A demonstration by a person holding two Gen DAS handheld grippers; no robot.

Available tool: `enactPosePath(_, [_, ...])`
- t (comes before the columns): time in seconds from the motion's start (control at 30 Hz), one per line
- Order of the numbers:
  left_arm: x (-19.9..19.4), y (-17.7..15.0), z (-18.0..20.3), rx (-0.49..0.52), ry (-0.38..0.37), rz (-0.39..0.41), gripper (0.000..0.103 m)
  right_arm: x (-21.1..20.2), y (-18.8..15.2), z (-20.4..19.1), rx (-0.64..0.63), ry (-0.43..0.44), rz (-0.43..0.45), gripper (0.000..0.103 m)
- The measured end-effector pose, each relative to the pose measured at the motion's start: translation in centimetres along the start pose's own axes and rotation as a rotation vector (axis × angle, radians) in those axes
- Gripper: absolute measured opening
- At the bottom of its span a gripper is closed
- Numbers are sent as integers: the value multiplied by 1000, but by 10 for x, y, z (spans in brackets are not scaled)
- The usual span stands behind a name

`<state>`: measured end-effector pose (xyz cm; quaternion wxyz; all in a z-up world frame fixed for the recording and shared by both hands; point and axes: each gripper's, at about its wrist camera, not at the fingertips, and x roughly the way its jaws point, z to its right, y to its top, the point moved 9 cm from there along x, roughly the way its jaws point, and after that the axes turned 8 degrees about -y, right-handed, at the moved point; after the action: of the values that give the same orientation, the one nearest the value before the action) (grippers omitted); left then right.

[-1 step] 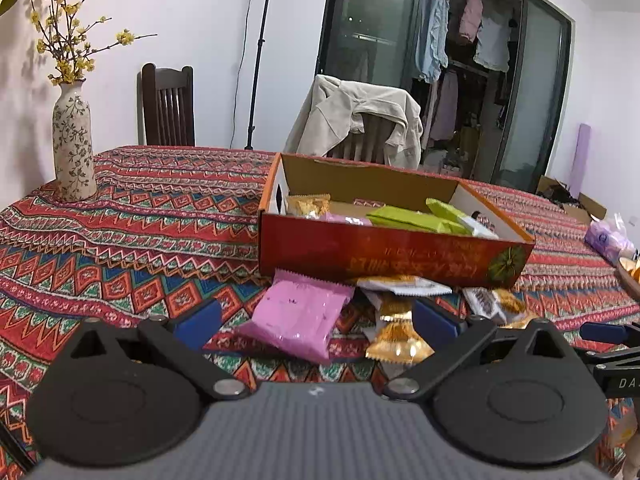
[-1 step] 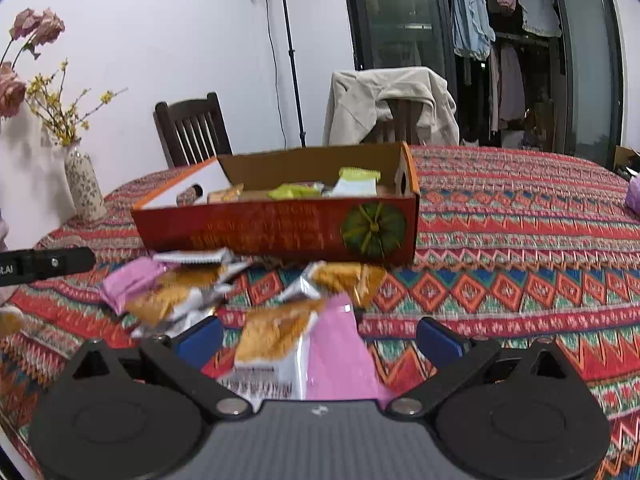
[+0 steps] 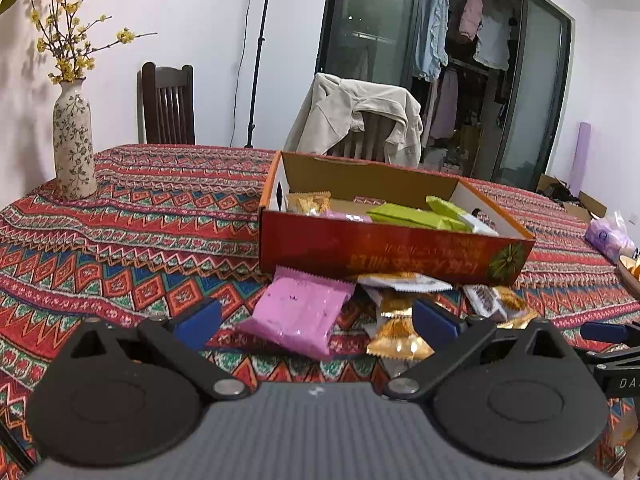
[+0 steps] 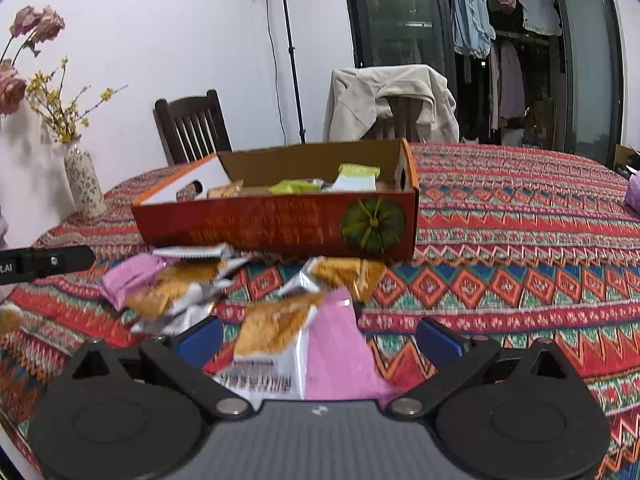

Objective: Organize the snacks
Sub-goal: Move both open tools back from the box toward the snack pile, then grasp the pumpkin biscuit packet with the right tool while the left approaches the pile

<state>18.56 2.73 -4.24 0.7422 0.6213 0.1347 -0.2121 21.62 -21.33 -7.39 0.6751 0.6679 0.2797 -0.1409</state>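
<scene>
A red open cardboard box [image 3: 384,248] [image 4: 280,228] stands on the patterned tablecloth and holds several snack packets, green and orange among them. Loose packets lie in front of it. My left gripper [image 3: 316,322] is open, low over the table, with a pink packet [image 3: 298,312] and a gold packet [image 3: 398,338] between its fingers. My right gripper [image 4: 318,338] is open, with an orange-and-white packet [image 4: 272,336] and a pink packet [image 4: 340,352] lying between its fingers. Neither gripper holds anything.
A flowered vase [image 3: 74,144] [image 4: 84,184] stands at the table's left. Two chairs [image 3: 168,104] stand behind the table, one draped with a beige jacket [image 3: 356,120]. A pale purple bag [image 3: 610,234] lies at the far right.
</scene>
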Motion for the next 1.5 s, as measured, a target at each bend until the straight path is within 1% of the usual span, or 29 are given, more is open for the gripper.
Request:
enactPosePath(0.2, [2,-5,-2,-11,-3,-12,103,2,-7,0,-8,-10,-21,103])
enactPosePath(0.4, [5,-5,-4,-18,-6,-15,103,10,-7,-3,-14,-5,-39,103])
enactPosePath(0.5, [7,-6,-6,-25,-8,-17,103,13,-5,-10,-38,-4,-36,101])
enactPosePath(0.57, [9,-7,-6,-30,-8,-19,103,14,-4,-18,-65,0,-32,97])
enactPosePath(0.63, [10,-8,-7,-33,-9,-23,103,15,-4,-27,-104,2,-30,94])
enactPosePath(0.7, [10,-10,-7,-34,-10,-26,103,17,-6,-37,-152,-6,-29,89])
enactPosePath(0.8, [9,-12,-9,-40,-5,-29,103,19,-9,-45,-229,-61,-11,81])
enactPosePath(0.87, [8,-13,-11,-45,-2,-29,103,19,-11,-47,-269,-95,0,69])
enactPosePath(0.93, [8,-14,-13,-51,0,-30,103,18,-13,-47,-310,-132,13,62])
enactPosePath(1.03, [6,-15,-13,-52,0,-31,103,15,-13,-47,-319,-132,18,56])
enactPosePath(1.07, [5,-15,-13,-52,0,-30,103,14,-13,-46,-318,-130,20,45])
enactPosePath(1.1, [5,-15,-13,-52,0,-29,103,13,-13,-47,-318,-123,23,41])
enactPosePath(1.2, [3,-14,-14,-56,4,-27,103,7,-11,-47,-301,-108,35,37])
enactPosePath(1.3, [2,-14,-15,-60,10,-27,103,3,-9,-44,-283,-99,46,36])
enactPosePath(1.5, [4,-13,-14,-57,20,-33,103,-7,4,-39,-227,-54,93,35])
